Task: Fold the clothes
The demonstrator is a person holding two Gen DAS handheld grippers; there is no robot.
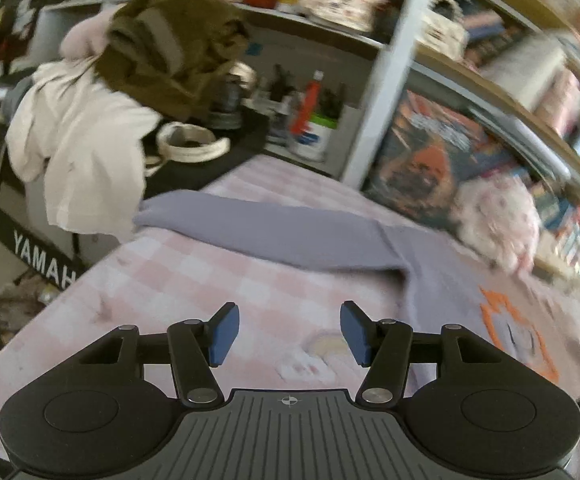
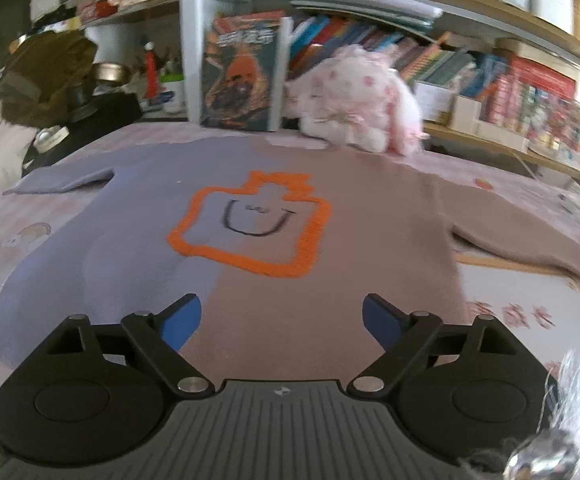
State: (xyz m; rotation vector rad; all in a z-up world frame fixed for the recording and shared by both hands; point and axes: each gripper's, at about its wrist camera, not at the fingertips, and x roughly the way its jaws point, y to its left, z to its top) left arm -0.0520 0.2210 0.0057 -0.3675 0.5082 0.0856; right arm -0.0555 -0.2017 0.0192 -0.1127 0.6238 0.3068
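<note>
A two-tone sweater, lavender on the left half and dusty pink on the right, lies flat on the pink checked bed sheet, with an orange-outlined smiling face on its chest. Its lavender sleeve stretches out to the left, its pink sleeve to the right. My left gripper is open over the bare sheet, just left of the sweater's lavender side, with nothing between its blue pads. My right gripper is open wide above the sweater's lower hem, nothing held.
A heap of cream and olive clothes hangs over a keyboard stand at the bed's far left. Shelves of books run along the back. A pink-and-white plush toy and a large upright book stand by the sweater's collar.
</note>
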